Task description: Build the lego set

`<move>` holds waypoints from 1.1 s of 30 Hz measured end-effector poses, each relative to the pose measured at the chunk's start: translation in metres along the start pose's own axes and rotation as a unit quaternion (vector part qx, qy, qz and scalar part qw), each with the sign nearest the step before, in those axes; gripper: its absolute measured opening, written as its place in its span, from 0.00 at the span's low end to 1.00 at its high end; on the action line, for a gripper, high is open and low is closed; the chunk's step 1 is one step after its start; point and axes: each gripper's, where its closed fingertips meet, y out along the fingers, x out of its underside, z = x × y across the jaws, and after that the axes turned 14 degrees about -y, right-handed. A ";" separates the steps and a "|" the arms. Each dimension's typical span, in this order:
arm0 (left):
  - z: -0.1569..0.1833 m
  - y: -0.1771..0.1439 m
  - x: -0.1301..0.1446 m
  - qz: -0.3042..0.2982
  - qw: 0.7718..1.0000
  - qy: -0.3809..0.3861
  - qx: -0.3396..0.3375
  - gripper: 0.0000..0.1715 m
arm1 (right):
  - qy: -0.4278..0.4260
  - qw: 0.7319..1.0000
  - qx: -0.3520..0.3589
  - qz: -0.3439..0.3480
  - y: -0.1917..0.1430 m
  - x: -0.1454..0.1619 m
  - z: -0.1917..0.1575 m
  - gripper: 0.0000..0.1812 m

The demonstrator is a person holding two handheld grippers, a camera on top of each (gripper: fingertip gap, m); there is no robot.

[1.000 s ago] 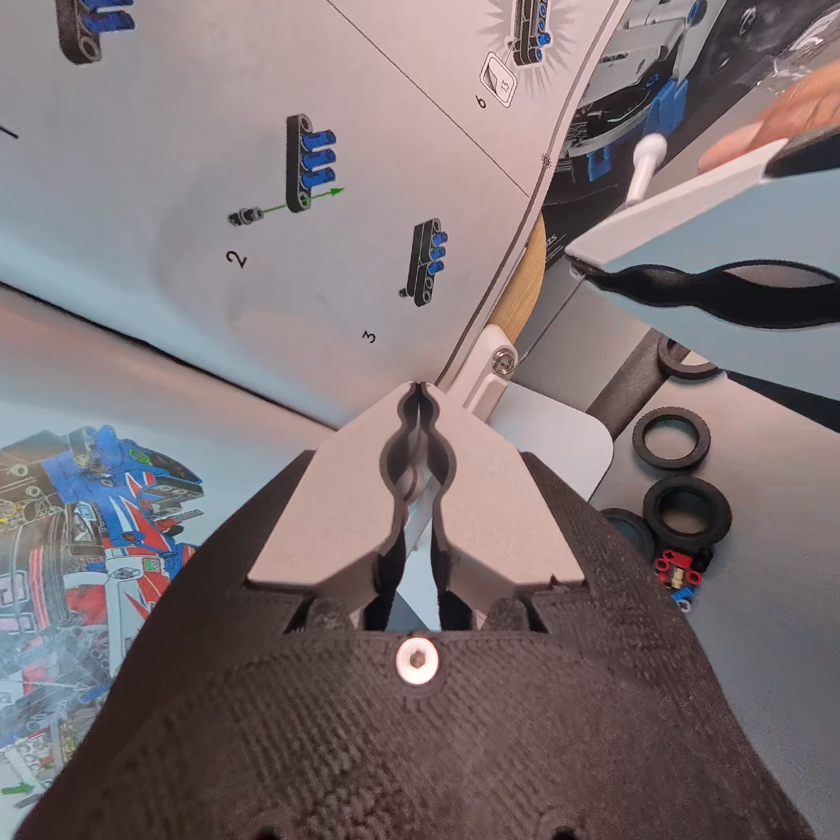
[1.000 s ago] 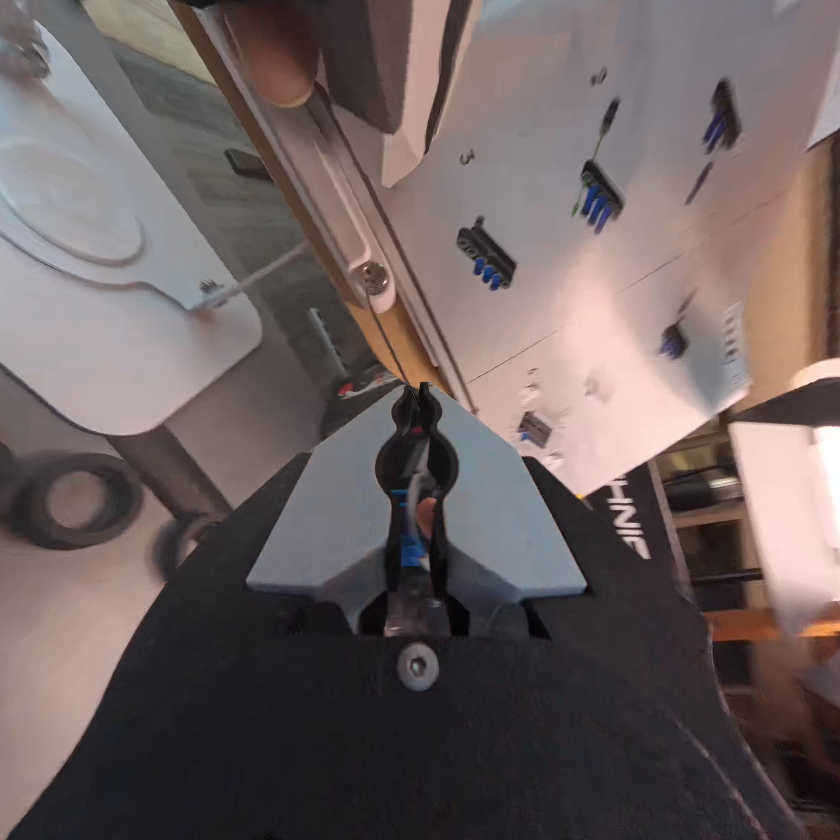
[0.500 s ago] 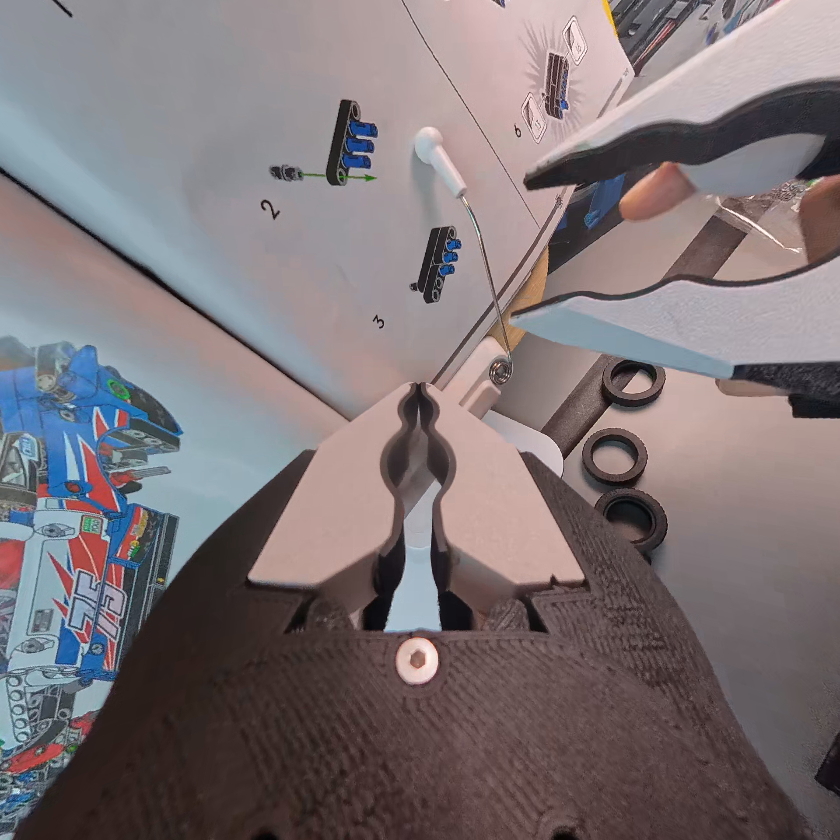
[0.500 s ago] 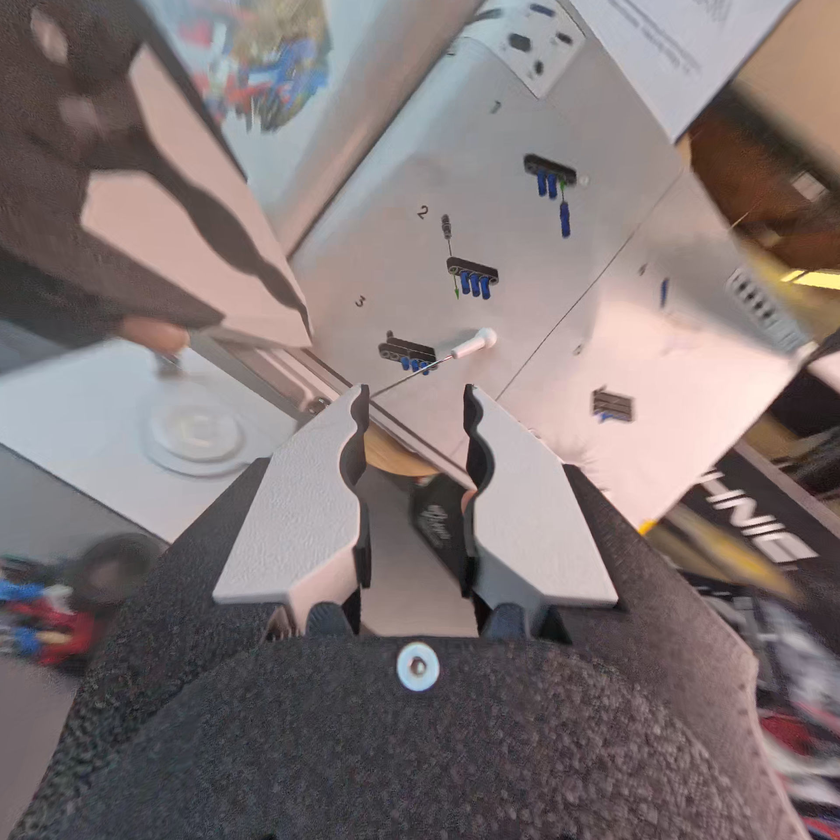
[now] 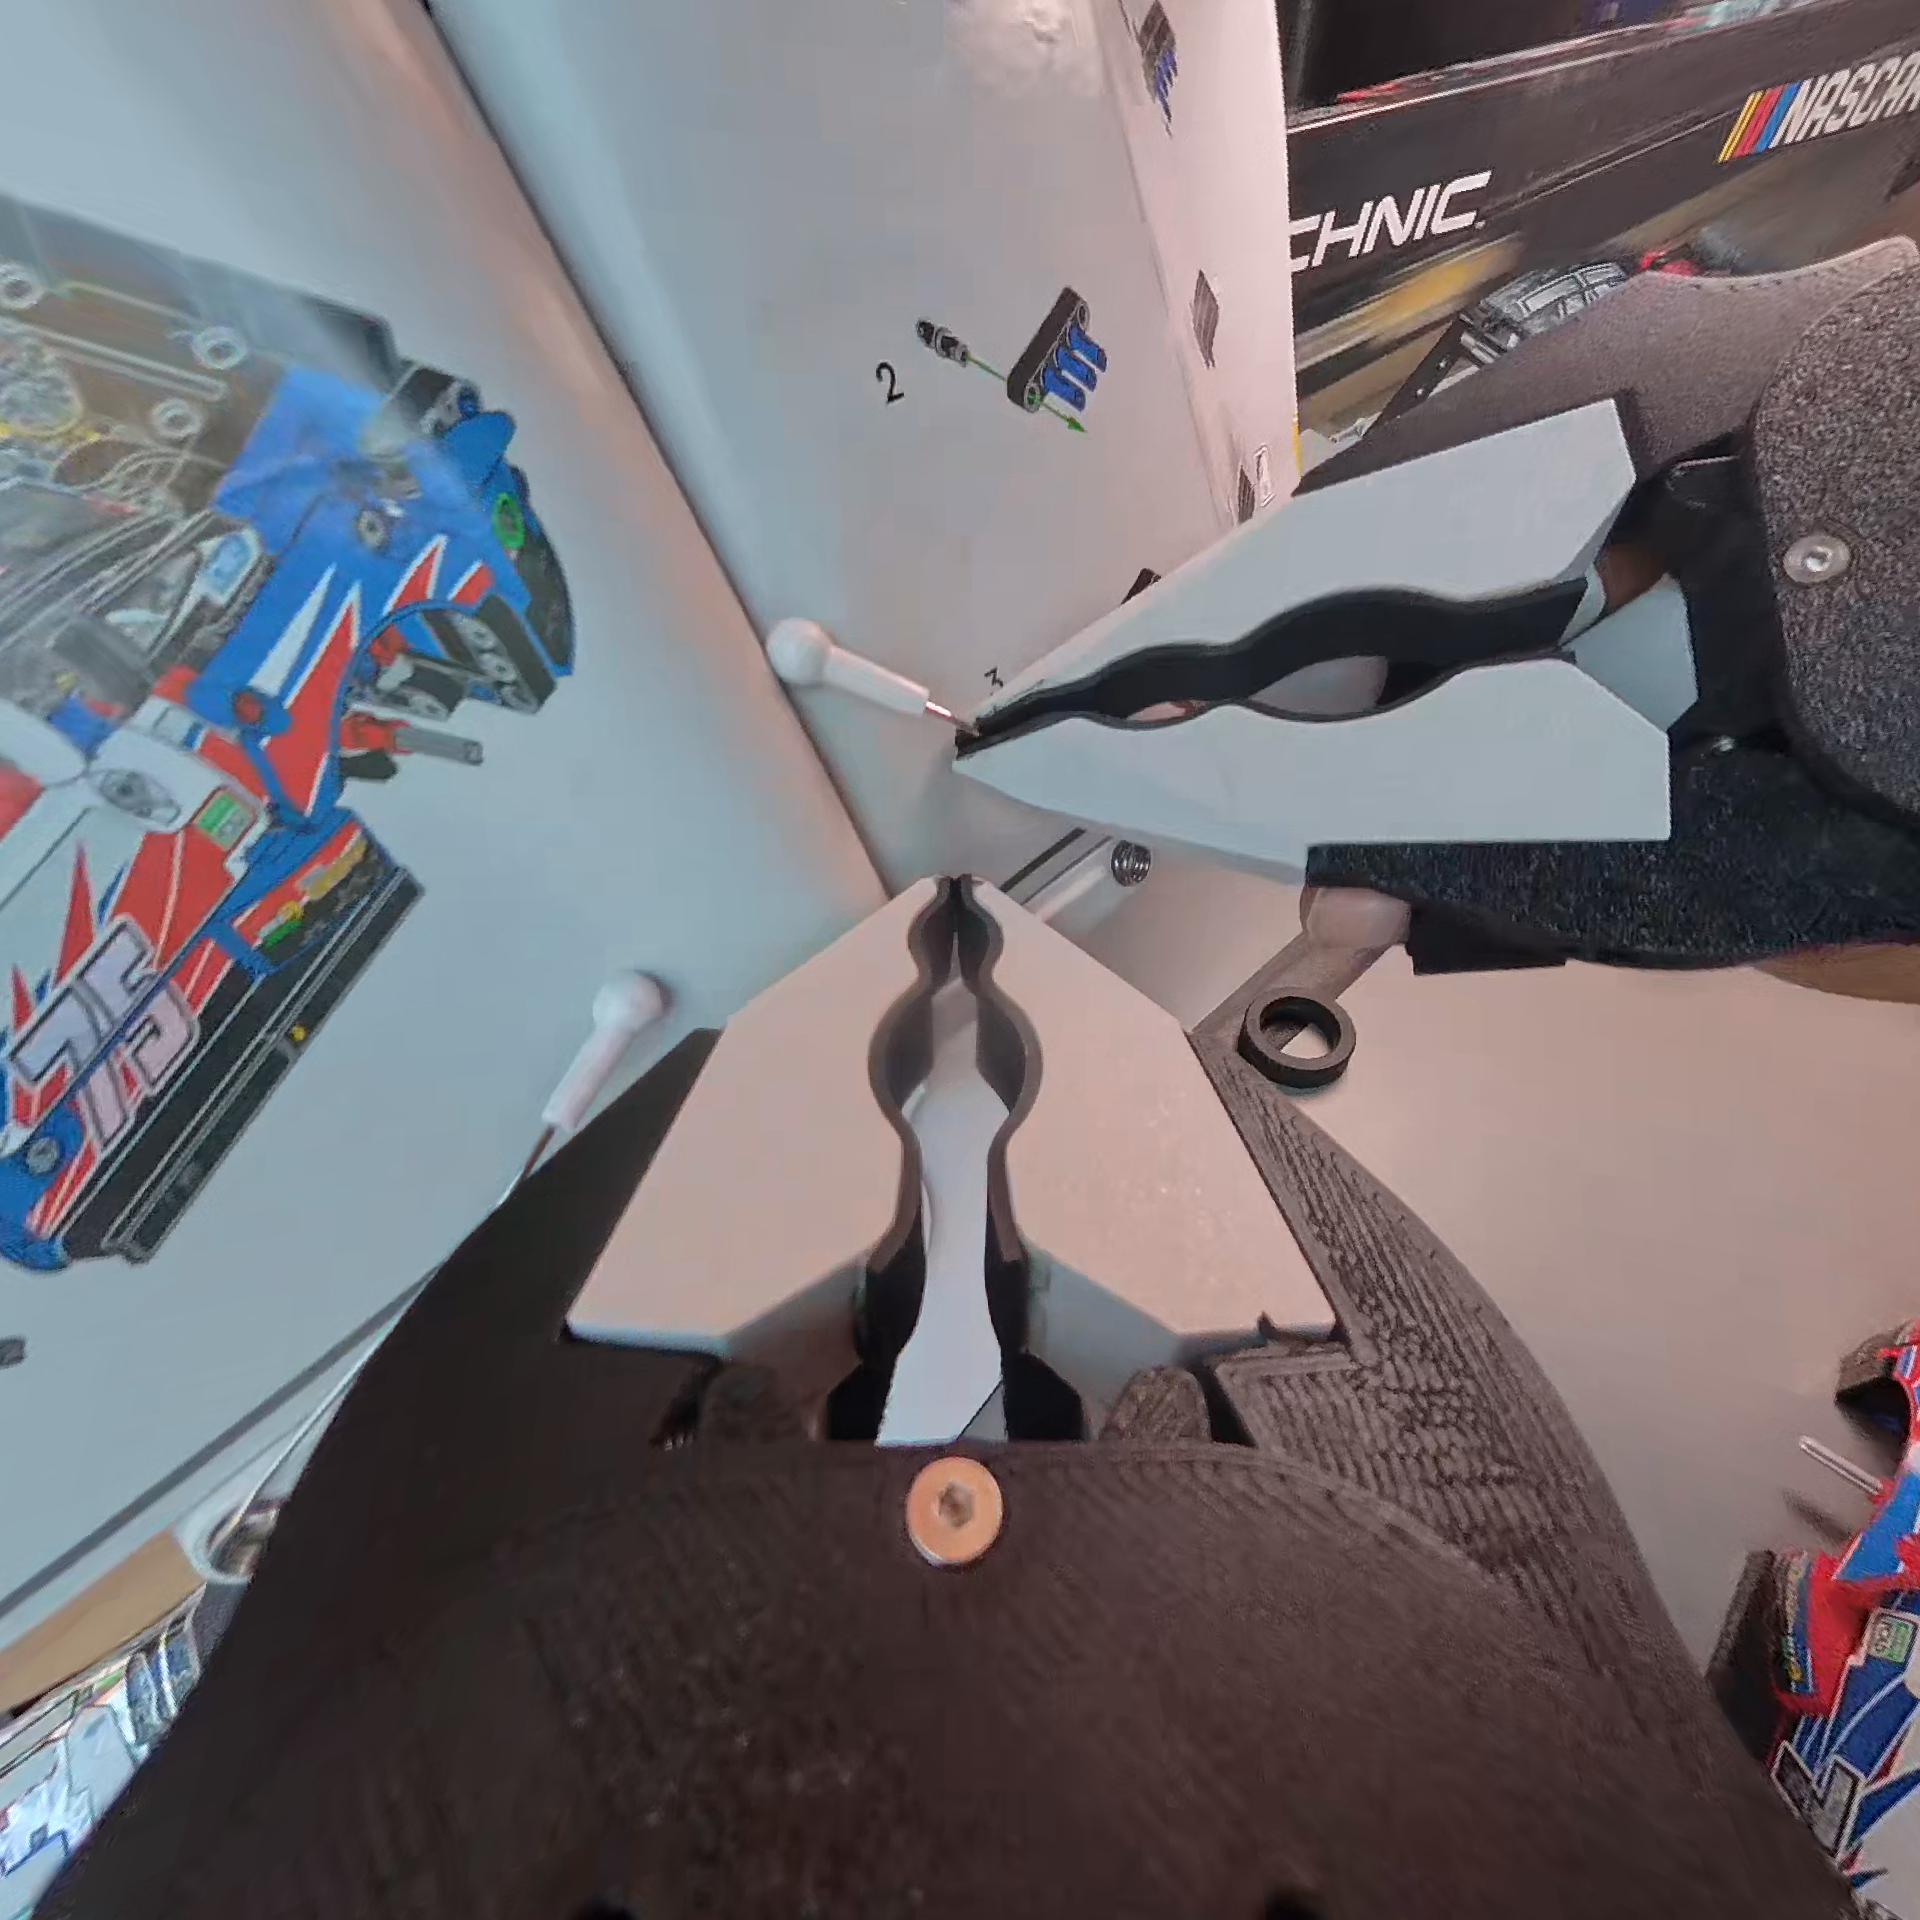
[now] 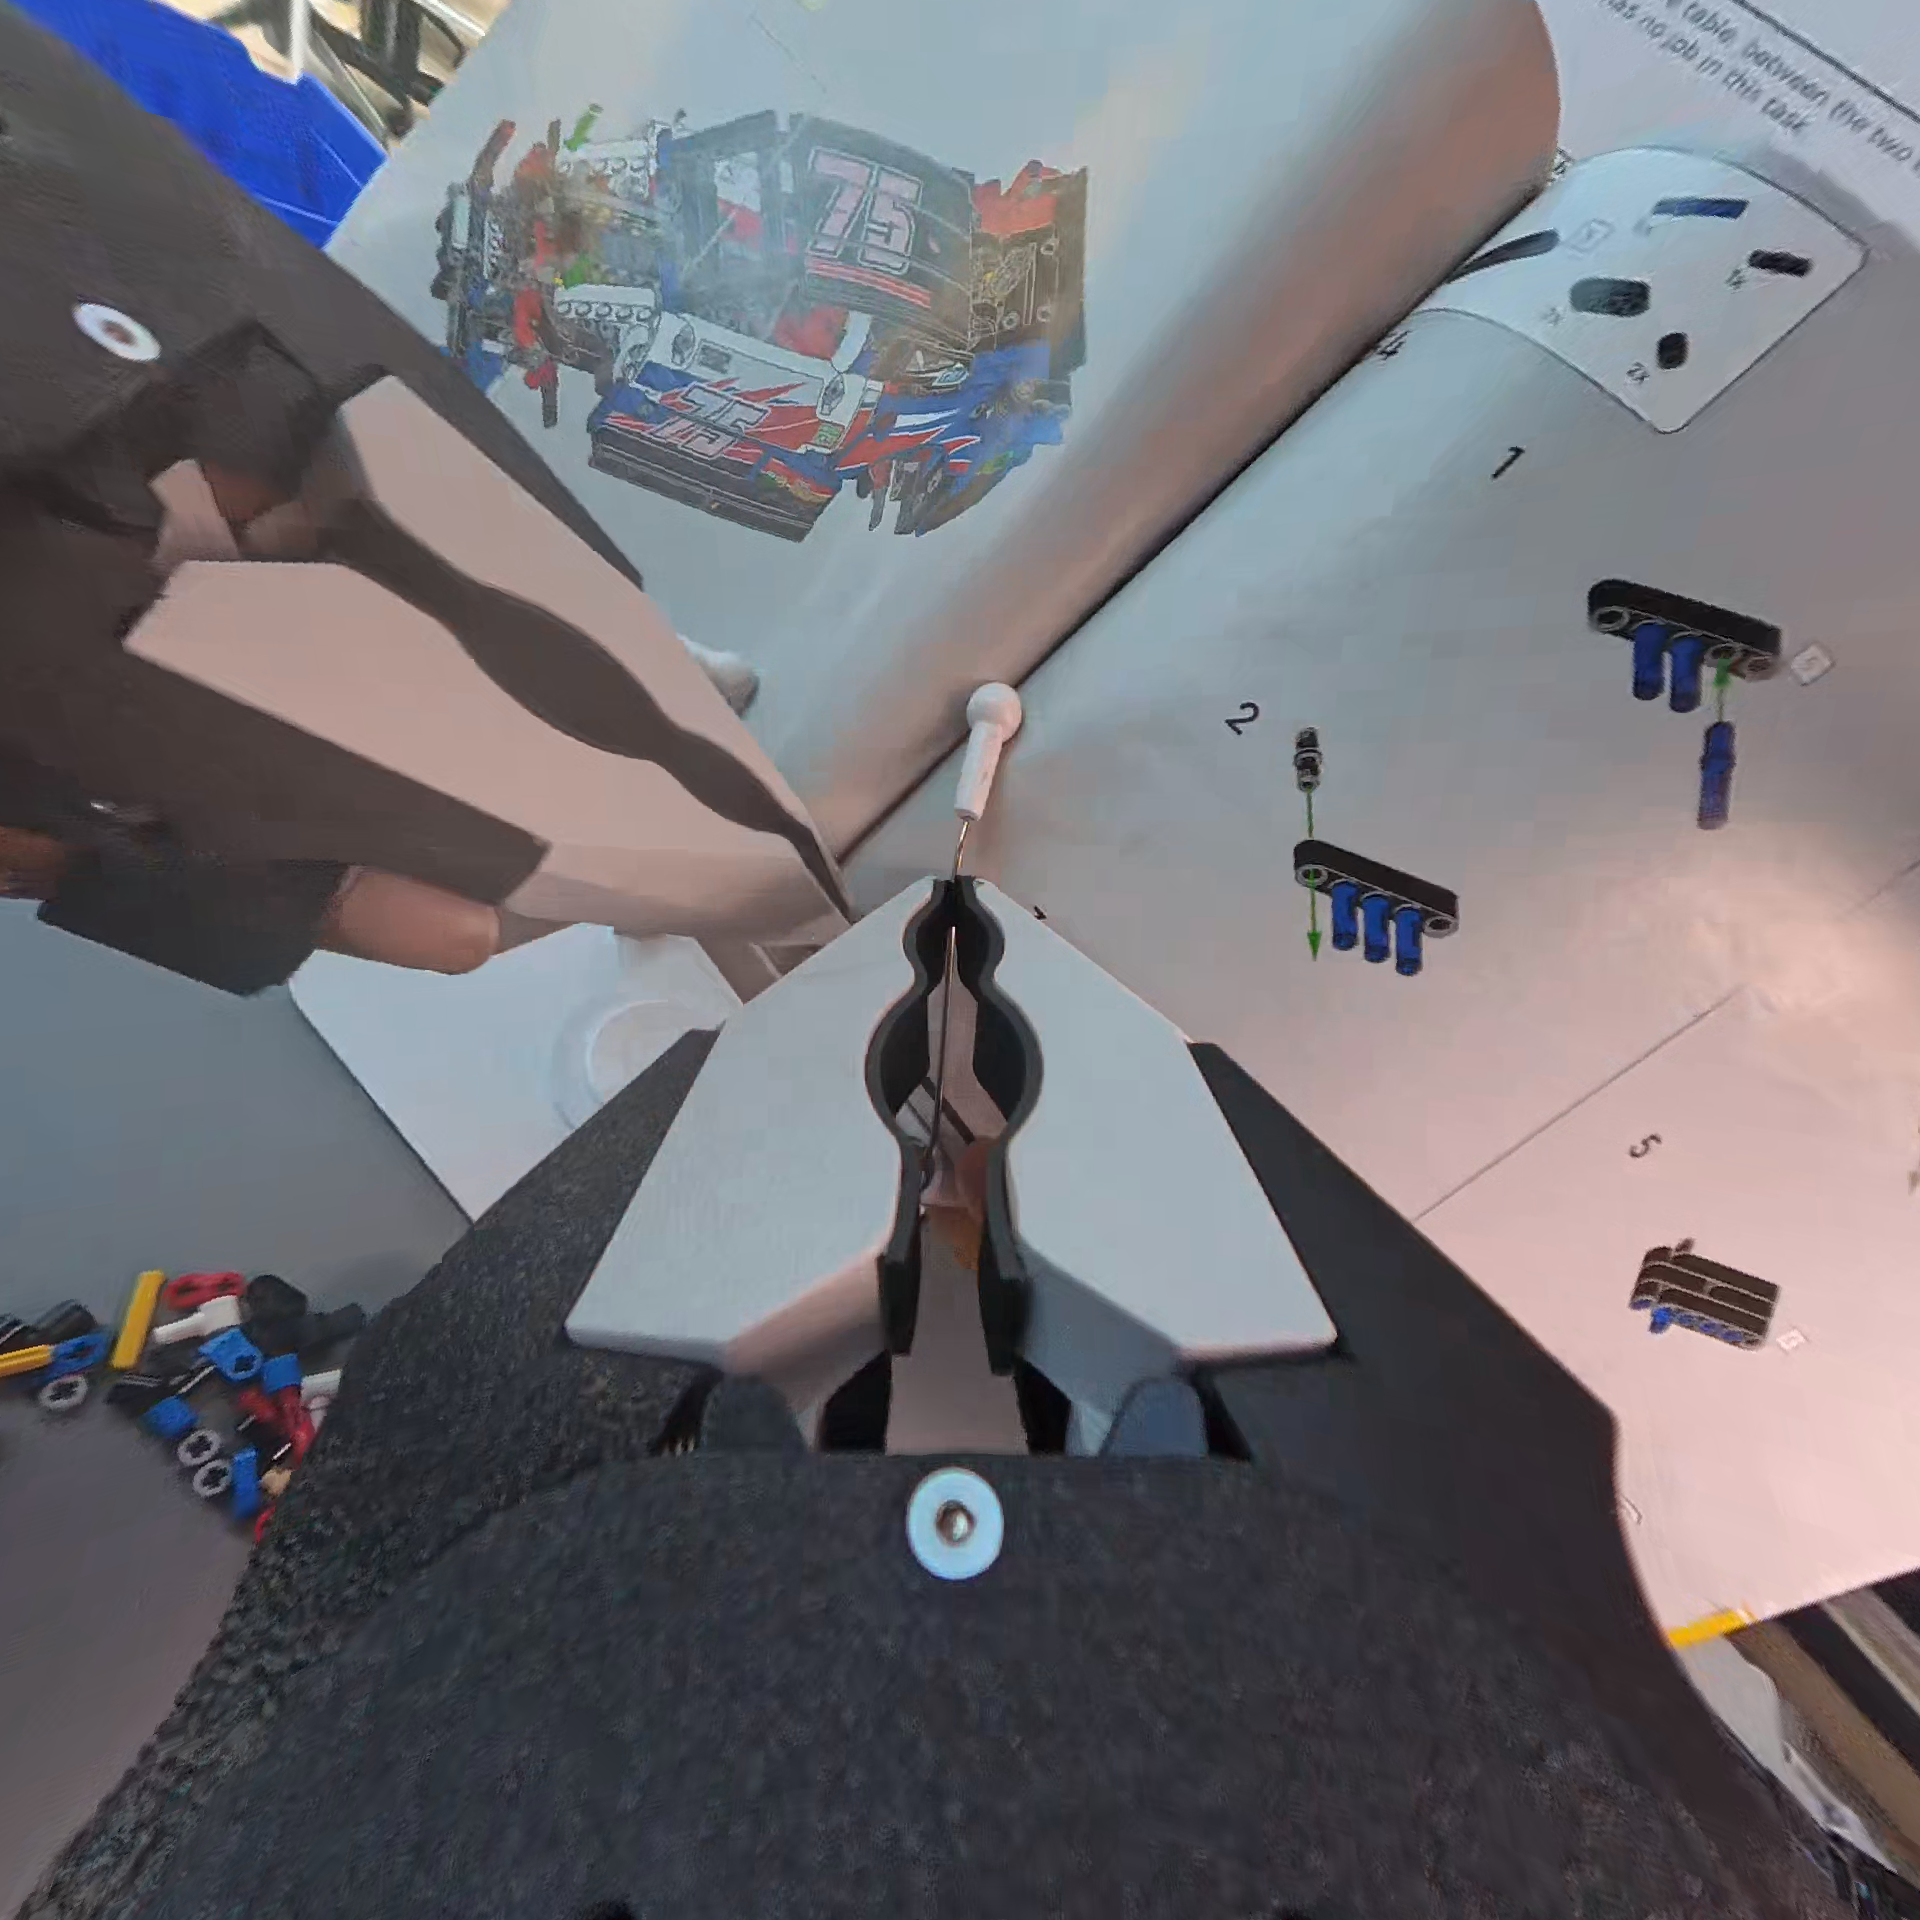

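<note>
Two hand-held grippers [image 5: 954,883] [image 6: 954,883], one open instruction booklet [image 6: 1351,623], two white-tipped page-holder arms [image 5: 821,657] [image 5: 613,1039], one black tyre [image 5: 1297,1041].

Left wrist view: sits behind the left gripper [image 5: 954,885], looks forward along its fingers, very near the booklet [image 5: 644,727] on its stand; tips close to the fold between pages.
Right wrist view: sits behind the right gripper [image 6: 954,885], looks forward along its fingers at the same fold from the other side, equally near.
Facing: the two views look roughly across each other; each shows the other gripper coming in from the side.
Shared: booklet [image 6: 1351,675], car picture [image 5: 239,727] [image 6: 769,353], white-tipped page clip [image 5: 831,665] [image 6: 982,753], stand base [image 6: 436,1070].
Left only: box [image 5: 1558,156], black ring [image 5: 1297,1042].
Right only: loose parts [image 6: 177,1371] low left.
</note>
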 end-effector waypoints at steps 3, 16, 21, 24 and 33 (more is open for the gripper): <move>-0.006 -0.016 0.006 0.021 1.000 0.009 -0.015 0.00 | 0.003 1.000 0.016 -0.013 0.001 0.001 0.002 0.00; -0.057 -0.118 0.001 0.159 0.985 -0.036 -0.049 0.12 | 0.161 0.982 -0.067 0.074 -0.112 -0.050 -0.058 0.36; -0.101 -0.147 -0.026 0.194 0.974 -0.063 -0.095 0.07 | 0.214 0.966 -0.087 0.121 -0.193 -0.060 -0.106 0.19; -0.126 -0.157 -0.057 0.215 0.968 -0.077 -0.109 0.03 | 0.243 0.959 -0.069 0.130 -0.229 -0.048 -0.127 0.01; -0.200 -0.131 -0.125 0.157 0.972 -0.021 -0.171 0.00 | 0.272 0.957 -0.017 0.104 -0.253 0.001 -0.160 0.00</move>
